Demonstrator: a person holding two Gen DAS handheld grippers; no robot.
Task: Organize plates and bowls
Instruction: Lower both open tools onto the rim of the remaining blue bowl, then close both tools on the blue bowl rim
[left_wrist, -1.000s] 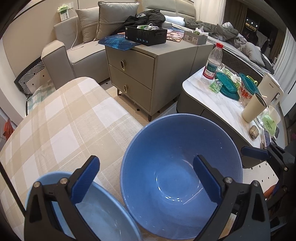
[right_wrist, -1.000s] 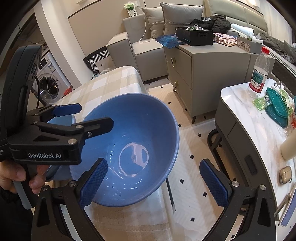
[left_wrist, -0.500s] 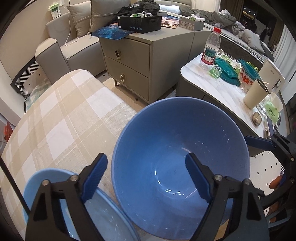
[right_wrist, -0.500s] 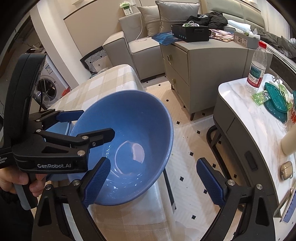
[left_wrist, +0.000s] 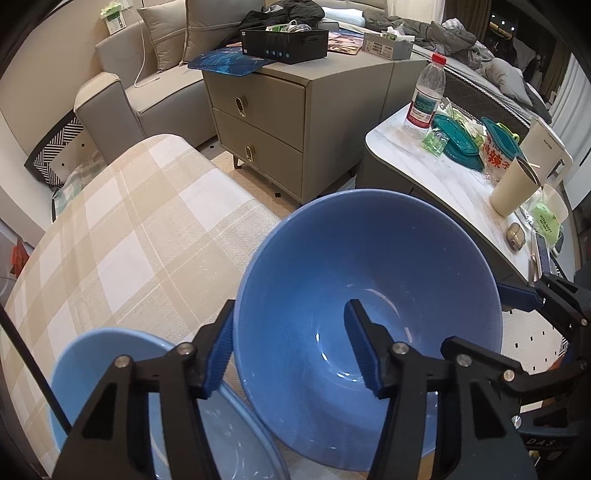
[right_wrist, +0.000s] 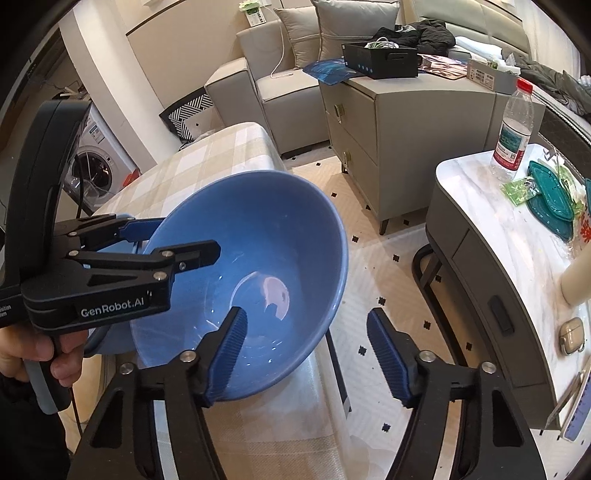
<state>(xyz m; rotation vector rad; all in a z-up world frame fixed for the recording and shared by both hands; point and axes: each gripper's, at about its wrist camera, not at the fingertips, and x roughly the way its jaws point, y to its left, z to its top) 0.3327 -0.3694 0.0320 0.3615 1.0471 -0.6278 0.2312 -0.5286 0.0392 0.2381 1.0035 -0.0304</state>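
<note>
1. Evidently, the dark blue bowl (left_wrist: 369, 280) sits tilted at the edge of the checked table (left_wrist: 122, 236), against the pale blue bowl (left_wrist: 122, 373), probably so each rim side can be taken.
2. The left gripper (left_wrist: 291, 347) straddles the near rim, jaws closing, not yet pinching.
3. The right gripper (right_wrist: 306, 350) straddles the opposite rim, likewise half-wide and closing.

Left gripper (left_wrist: 291, 350) jaws closing astride the dark blue bowl's (left_wrist: 388, 258) rim (tilted).
</note>
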